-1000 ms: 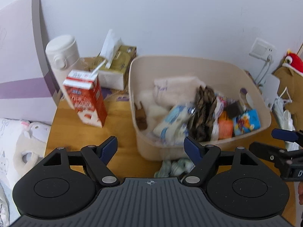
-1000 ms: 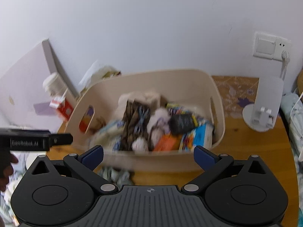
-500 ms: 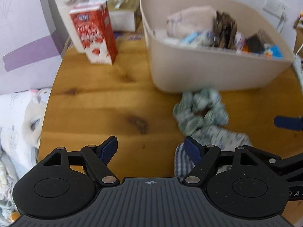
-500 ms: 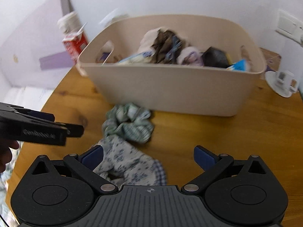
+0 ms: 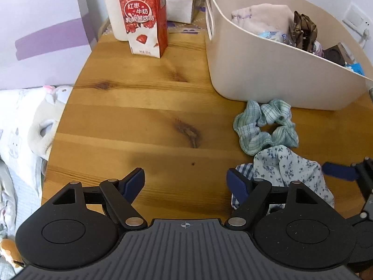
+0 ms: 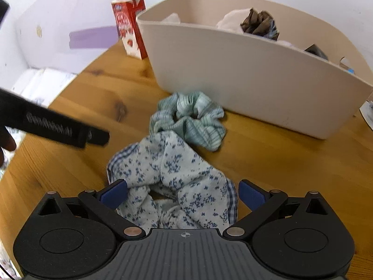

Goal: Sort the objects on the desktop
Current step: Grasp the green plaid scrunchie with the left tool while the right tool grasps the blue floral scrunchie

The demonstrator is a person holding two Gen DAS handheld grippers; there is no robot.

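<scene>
Near the table's [image 5: 139, 116] front edge, the right gripper [image 6: 183, 192] straddles the floral scrunchie [image 6: 177, 175], jaws wide for grasping, while the left gripper [image 5: 185, 182] waits, equally wide and empty.

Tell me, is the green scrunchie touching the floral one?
Touching. The right wrist view shows the floral scrunchie lying over the near edge of the green scrunchie, with no wood visible between them.

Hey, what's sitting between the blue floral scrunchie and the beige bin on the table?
The green striped scrunchie lies between the blue floral scrunchie and the beige bin, overlapping the floral one; whether it touches the bin is unclear. The right wrist view shows this best.
</scene>
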